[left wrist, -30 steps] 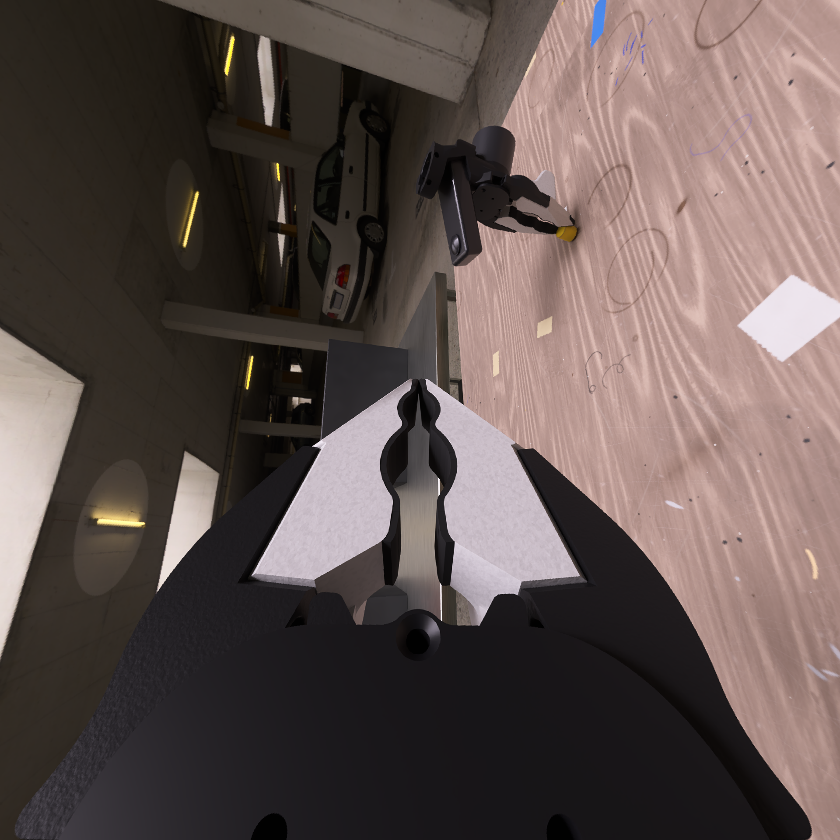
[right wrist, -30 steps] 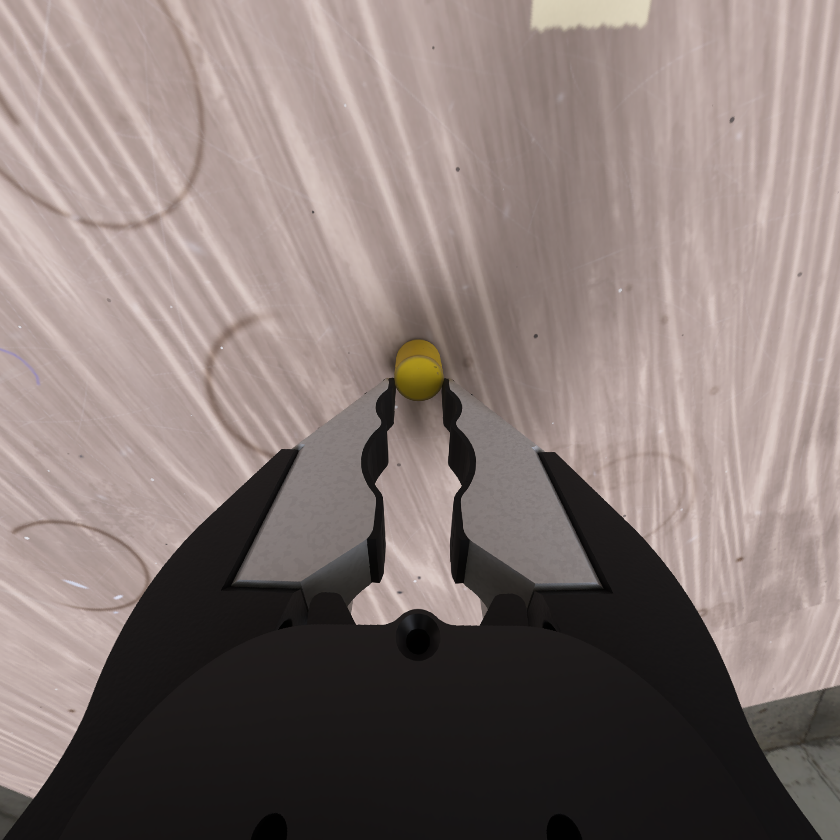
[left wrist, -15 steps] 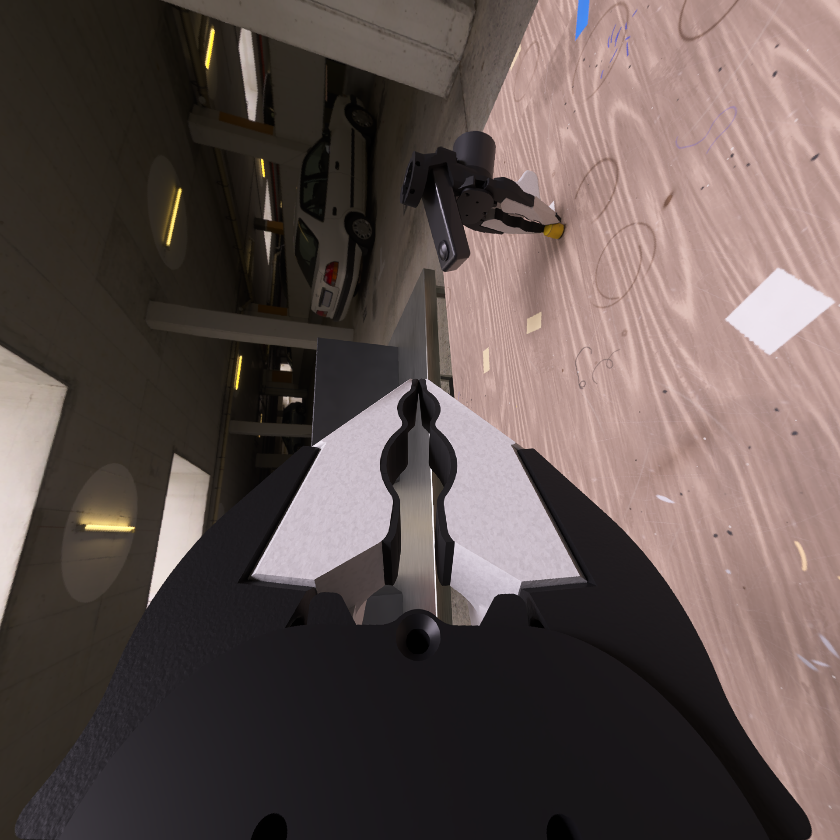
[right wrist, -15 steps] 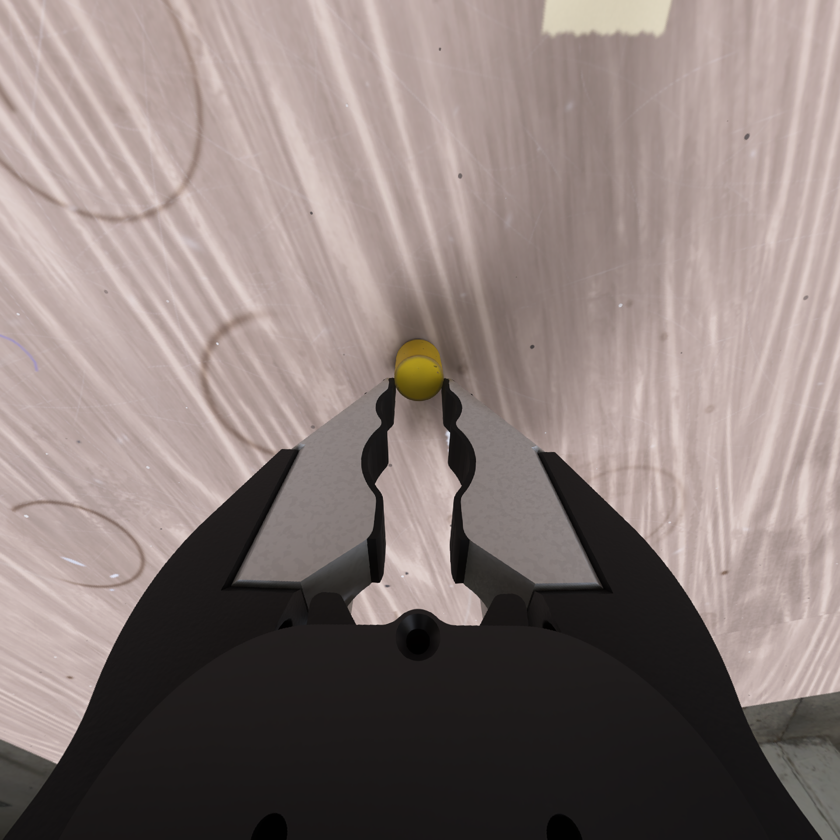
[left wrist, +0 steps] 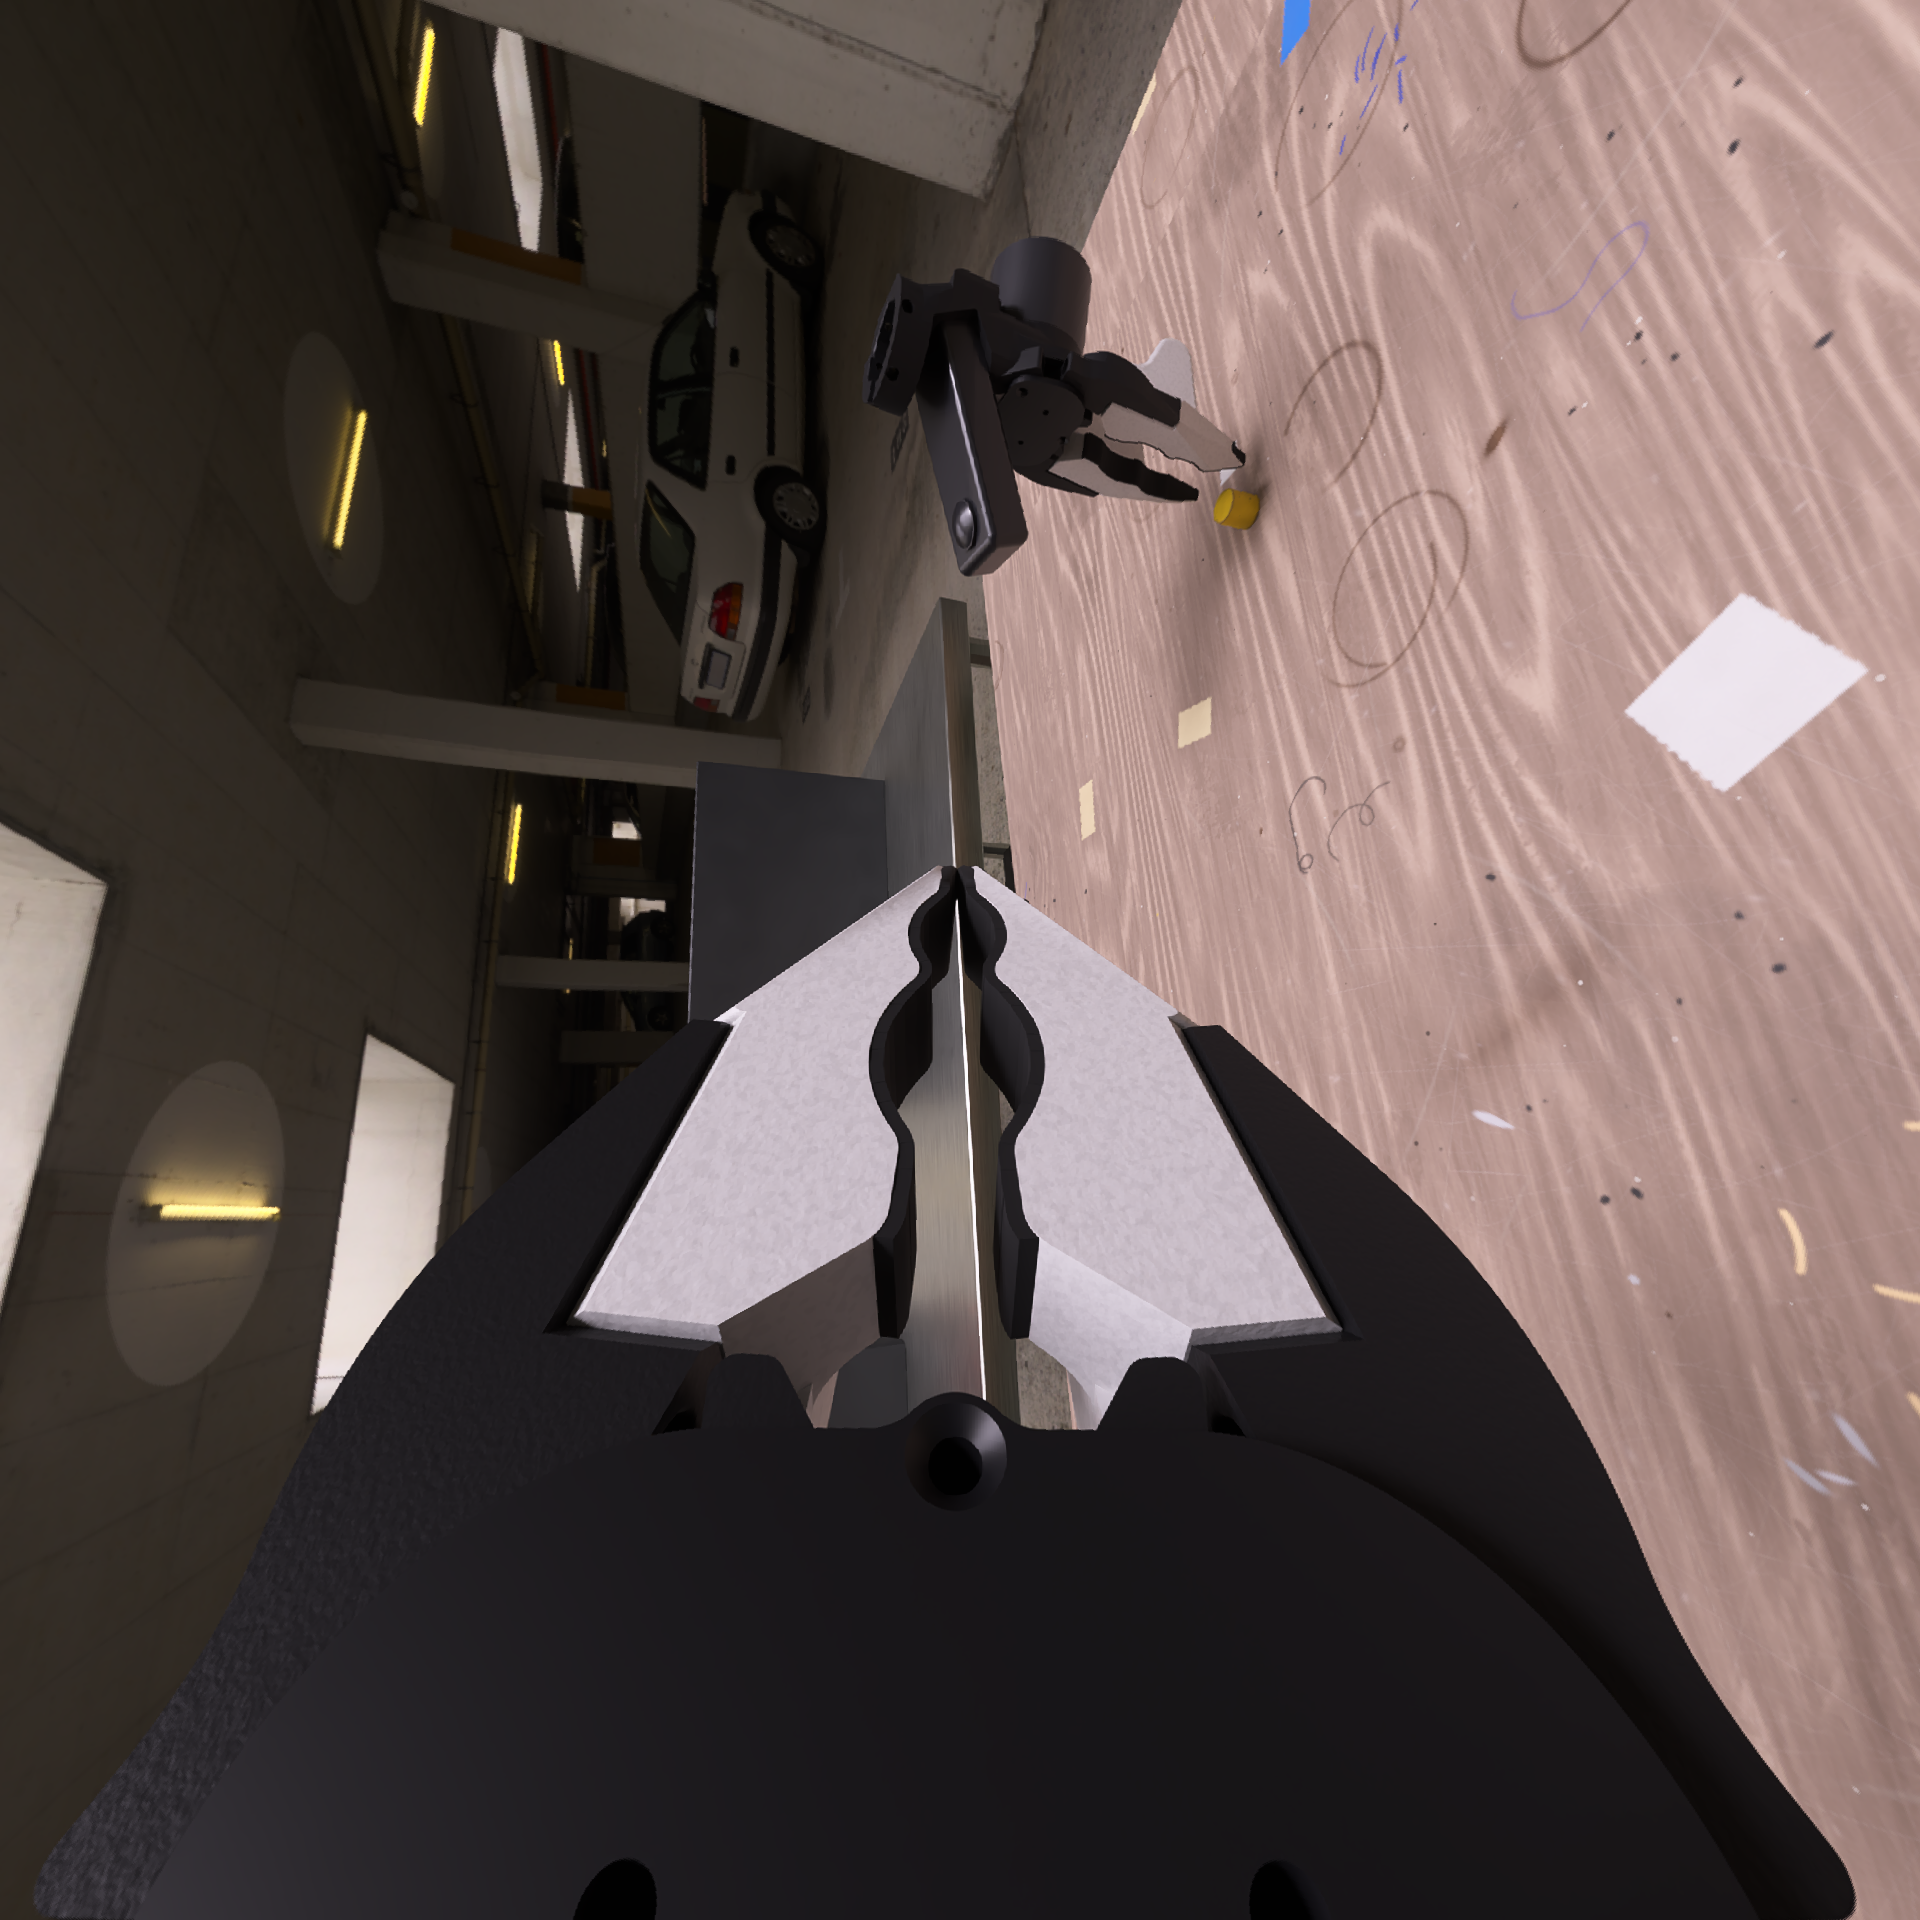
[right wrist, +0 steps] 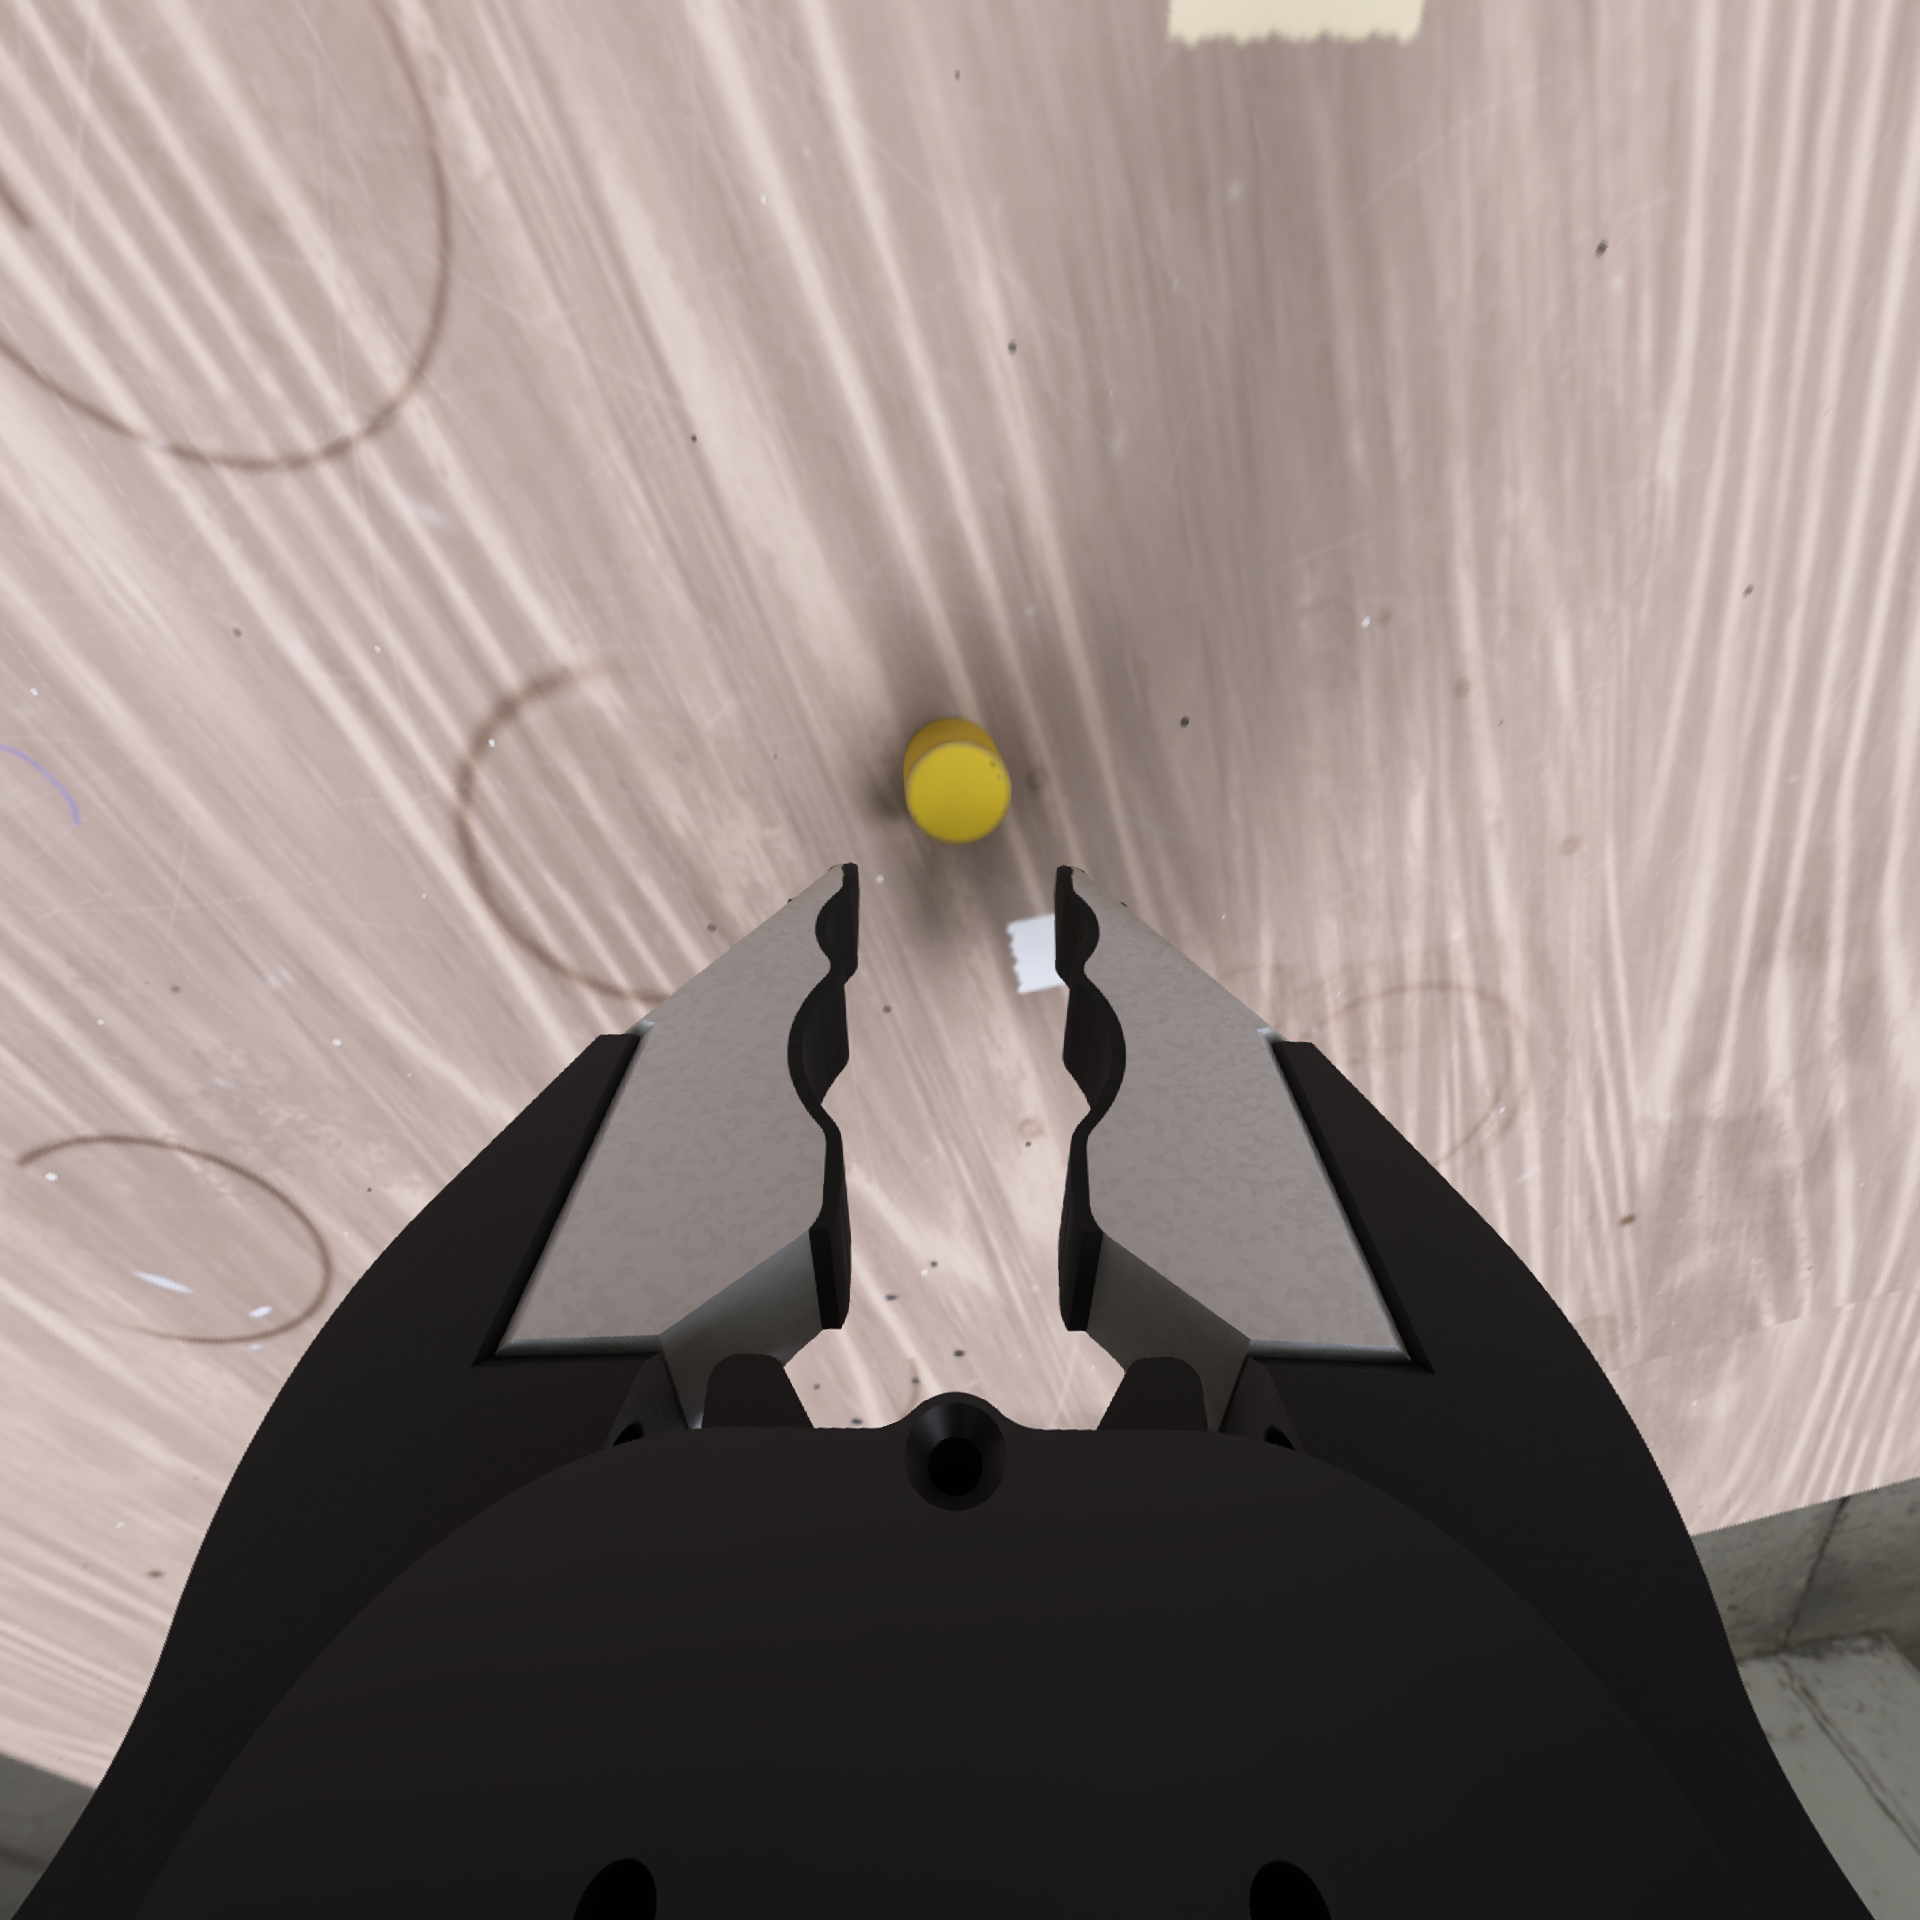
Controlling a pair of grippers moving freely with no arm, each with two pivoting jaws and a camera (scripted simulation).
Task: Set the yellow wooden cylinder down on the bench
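— Standing on end, was the yellow wooden cylinder (right wrist: 957,781) on the worktop (right wrist: 1455,520)?
— Yes, smooth and round-topped on streaky, ring-stained wood, just beyond the right gripper (right wrist: 957,883), whose scalloped fingers (right wrist: 831,935) were spread and touched nothing.
— And the left gripper (left wrist: 957,883)?
— Its fingers were pressed together, well apart from it.

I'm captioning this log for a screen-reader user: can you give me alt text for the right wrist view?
The right gripper hangs open above the wooden bench, with the yellow wooden cylinder standing free on the bench just beyond its fingertips. Dark ring stains mark the wood, and a small white scrap lies between the fingers.
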